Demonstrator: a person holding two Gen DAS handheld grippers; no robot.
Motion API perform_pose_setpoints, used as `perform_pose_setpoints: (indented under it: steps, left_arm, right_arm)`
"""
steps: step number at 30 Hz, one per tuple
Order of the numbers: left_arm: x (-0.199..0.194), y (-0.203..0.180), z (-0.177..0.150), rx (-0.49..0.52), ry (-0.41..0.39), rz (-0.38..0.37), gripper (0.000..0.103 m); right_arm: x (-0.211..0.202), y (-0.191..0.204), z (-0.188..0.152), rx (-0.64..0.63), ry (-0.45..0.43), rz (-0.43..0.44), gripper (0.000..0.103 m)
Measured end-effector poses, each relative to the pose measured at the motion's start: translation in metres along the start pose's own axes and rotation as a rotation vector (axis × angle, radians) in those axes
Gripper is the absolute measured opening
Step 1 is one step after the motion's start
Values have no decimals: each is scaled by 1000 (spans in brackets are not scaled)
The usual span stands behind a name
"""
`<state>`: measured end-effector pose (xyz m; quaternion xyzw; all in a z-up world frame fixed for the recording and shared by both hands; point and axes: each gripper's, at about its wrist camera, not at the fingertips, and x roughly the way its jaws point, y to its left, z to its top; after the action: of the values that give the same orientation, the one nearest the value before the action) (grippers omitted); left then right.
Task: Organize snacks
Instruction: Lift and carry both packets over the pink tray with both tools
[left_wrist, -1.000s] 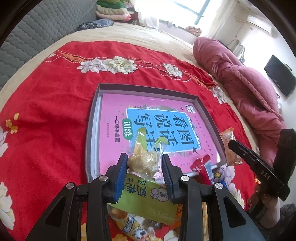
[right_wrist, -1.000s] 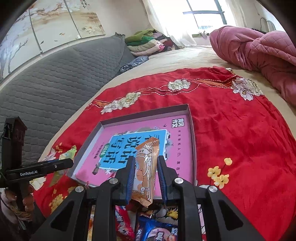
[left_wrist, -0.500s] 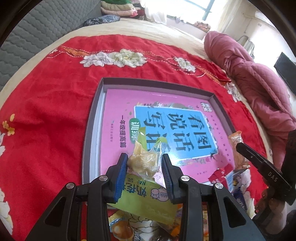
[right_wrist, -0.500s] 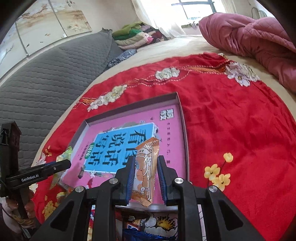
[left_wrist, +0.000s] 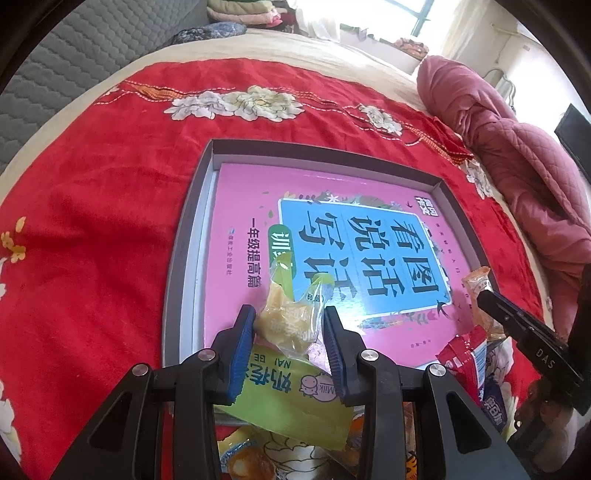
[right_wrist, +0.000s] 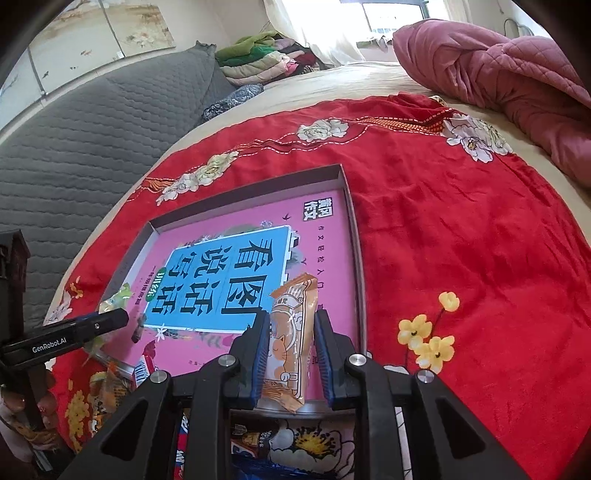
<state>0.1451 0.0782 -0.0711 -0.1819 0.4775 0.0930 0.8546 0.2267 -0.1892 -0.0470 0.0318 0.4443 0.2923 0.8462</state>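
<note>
A shallow grey box (left_wrist: 192, 221) lined with a pink and blue printed sheet lies on the red cloth; the right wrist view shows the same grey box (right_wrist: 356, 251). My left gripper (left_wrist: 290, 323) is shut on a clear-and-green snack packet (left_wrist: 288, 317) with a pale yellow pastry, held over the box's near left part. My right gripper (right_wrist: 291, 336) is shut on an orange snack packet (right_wrist: 291, 332) with a cat drawing, upright over the box's near right corner. Each gripper also shows in the other's view: right gripper (left_wrist: 491, 301), left gripper (right_wrist: 114, 319).
Loose snacks lie by the box's near edge: a green milk packet (left_wrist: 284, 398), a red packet (left_wrist: 467, 354), a blue one (right_wrist: 243, 465). A pink quilt (right_wrist: 498, 70) is heaped at the far right, folded clothes (right_wrist: 258, 62) at the back. A grey padded headboard (right_wrist: 92, 129) runs along the left.
Both grippers have sunk and moved forward over the box with their packets still clamped; the box looks larger and nearer in both views.
</note>
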Motion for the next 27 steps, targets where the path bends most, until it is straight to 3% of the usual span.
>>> perform_pose_setpoints:
  steps: [10, 27]
  left_arm:
    - [8, -3, 1, 6, 18, 12, 39]
    - [7, 0, 1, -14, 30, 1, 44]
  right_arm:
    - [2, 1, -1, -14, 13, -27, 25]
    - [1, -4, 0, 29, 11, -1, 28]
